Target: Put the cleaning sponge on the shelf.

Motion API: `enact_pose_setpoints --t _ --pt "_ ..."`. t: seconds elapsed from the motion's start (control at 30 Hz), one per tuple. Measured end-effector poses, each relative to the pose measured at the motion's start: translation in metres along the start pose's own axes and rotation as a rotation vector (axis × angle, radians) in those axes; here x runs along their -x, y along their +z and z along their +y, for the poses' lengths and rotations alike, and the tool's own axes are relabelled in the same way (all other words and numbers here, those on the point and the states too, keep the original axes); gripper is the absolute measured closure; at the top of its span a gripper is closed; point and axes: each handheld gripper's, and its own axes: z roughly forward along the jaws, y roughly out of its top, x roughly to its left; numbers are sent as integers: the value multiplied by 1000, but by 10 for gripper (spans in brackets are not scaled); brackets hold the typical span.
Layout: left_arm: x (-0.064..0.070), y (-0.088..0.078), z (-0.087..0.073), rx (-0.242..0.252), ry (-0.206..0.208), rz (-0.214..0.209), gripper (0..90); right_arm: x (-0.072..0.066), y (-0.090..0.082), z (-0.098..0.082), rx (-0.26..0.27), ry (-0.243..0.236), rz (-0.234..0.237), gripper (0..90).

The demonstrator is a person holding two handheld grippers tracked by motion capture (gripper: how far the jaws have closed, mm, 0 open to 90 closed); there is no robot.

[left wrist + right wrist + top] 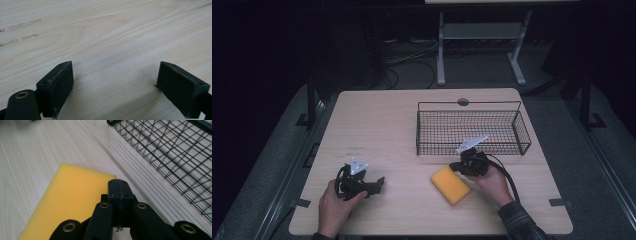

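Observation:
A yellow sponge lies flat on the wooden table, front and right of centre. My right gripper hovers at the sponge's far right corner; in the right gripper view its jaws are pressed together with nothing between them, the tip just over the sponge. My left gripper rests at the front left, pointing right. In the left gripper view its pads stand wide apart over bare wood.
A black wire basket stands just behind the right gripper, its mesh wall close on the right in the right gripper view. A hole sits in the table's far edge. Table legs and cables lie beyond.

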Motion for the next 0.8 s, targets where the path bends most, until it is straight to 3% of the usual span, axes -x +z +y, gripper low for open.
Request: enact_pose_setpoints --t 0.5,0.8 --pt "0 0 0 0 0 0 128 -14 5 4 -6 -44 42 889" --pt "0 0 0 0 0 0 128 -13 -13 3 4 -12 34 731"
